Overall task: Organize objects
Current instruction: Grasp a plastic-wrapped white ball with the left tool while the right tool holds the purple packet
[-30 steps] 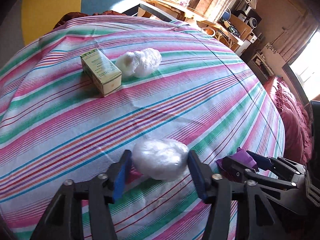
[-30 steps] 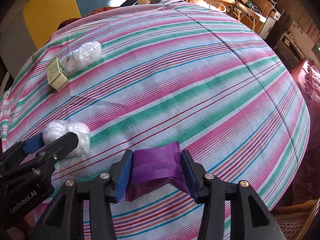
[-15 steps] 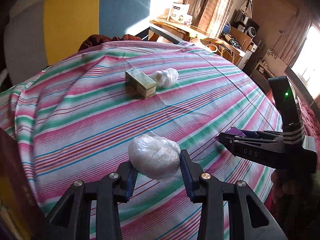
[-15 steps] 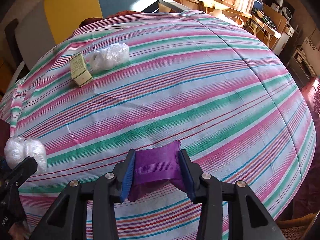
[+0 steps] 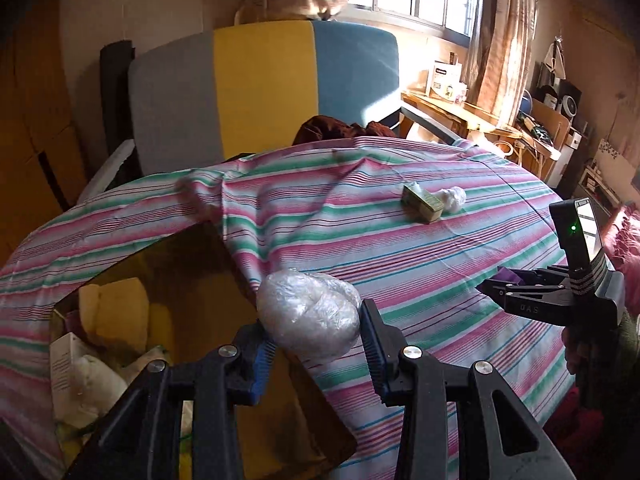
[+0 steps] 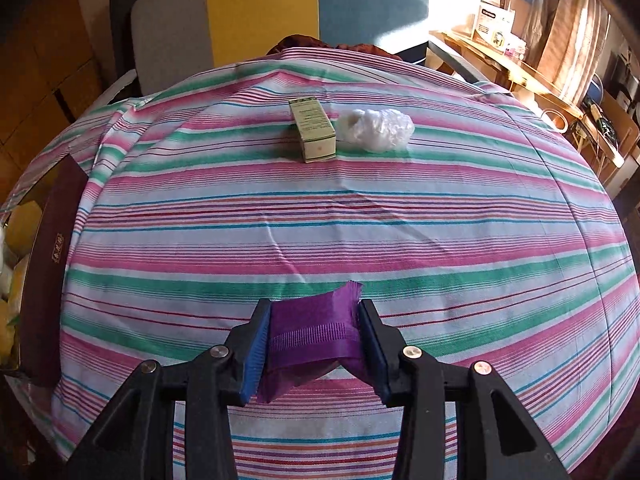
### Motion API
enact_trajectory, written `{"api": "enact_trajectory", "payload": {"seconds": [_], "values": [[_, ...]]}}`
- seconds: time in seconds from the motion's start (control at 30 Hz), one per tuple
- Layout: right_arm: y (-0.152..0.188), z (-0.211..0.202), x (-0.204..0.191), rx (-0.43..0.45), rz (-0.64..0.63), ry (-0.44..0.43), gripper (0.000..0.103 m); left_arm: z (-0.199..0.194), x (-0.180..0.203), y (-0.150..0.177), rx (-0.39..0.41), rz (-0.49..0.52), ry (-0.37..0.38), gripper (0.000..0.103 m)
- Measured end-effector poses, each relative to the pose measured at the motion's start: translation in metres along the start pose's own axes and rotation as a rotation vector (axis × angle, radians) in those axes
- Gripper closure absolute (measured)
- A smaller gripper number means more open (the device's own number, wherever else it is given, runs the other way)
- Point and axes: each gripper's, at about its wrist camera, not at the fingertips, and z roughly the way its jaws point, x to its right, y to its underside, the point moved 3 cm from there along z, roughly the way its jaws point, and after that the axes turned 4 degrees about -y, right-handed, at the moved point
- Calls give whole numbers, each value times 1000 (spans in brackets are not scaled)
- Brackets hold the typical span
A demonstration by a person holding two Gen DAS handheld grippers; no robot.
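Plastic-wrapped bundle: a white lump in clear film, pinched between the blue pads of the left gripper and held up off the striped cloth.
Left wrist view — setting: the bundle hangs over the left edge of the cloth-covered counter, just above an open cardboard box that stands below and to the left, already part full of wrapped and boxed items.
Left wrist view — far side: a small green carton lies on the cloth with a second wrapped bundle touching its right end.
Left wrist view — right edge: the right gripper shows side-on over the cloth, something purple between its tips.
Right wrist view — grip: the right gripper's pads press on a purple packet, creasing it; it is lifted clear of the cloth near the counter's near edge.
Right wrist view — rest: carton and bundle sit side by side at the far middle; the box rim peeks in at the left.
Step in hand: judged as carrying both picked items toward the box.
Next move: likely bring the white bundle squarely over the box opening before letting go — then swing the purple packet leftward the same way.
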Motion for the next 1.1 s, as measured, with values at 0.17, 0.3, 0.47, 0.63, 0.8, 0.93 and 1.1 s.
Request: {"api": "enact_trajectory", "payload": {"seconds": [0.17, 0.3, 0.47, 0.63, 0.8, 0.93, 1.1], "values": [[2, 3, -10, -4, -31, 4, 60, -20, -36, 12, 22, -49, -68, 62], [4, 5, -13, -8, -42, 12, 60, -21, -60, 24, 7, -93, -93, 62], [5, 8, -16, -17, -50, 23, 60, -13, -89, 42, -36, -156, -113, 62], [5, 10, -17, -23, -57, 31, 60, 3, -118, 46, -87, -282, -41, 62], [2, 8, -17, -11, -56, 30, 60, 30, -134, 24, -99, -334, -20, 62], [2, 8, -17, -10, -62, 29, 60, 65, -136, 5, -140, -318, -42, 62], [1, 7, -20, -6, -71, 19, 60, 108, -145, -9, -186, -314, -110, 61]]}}
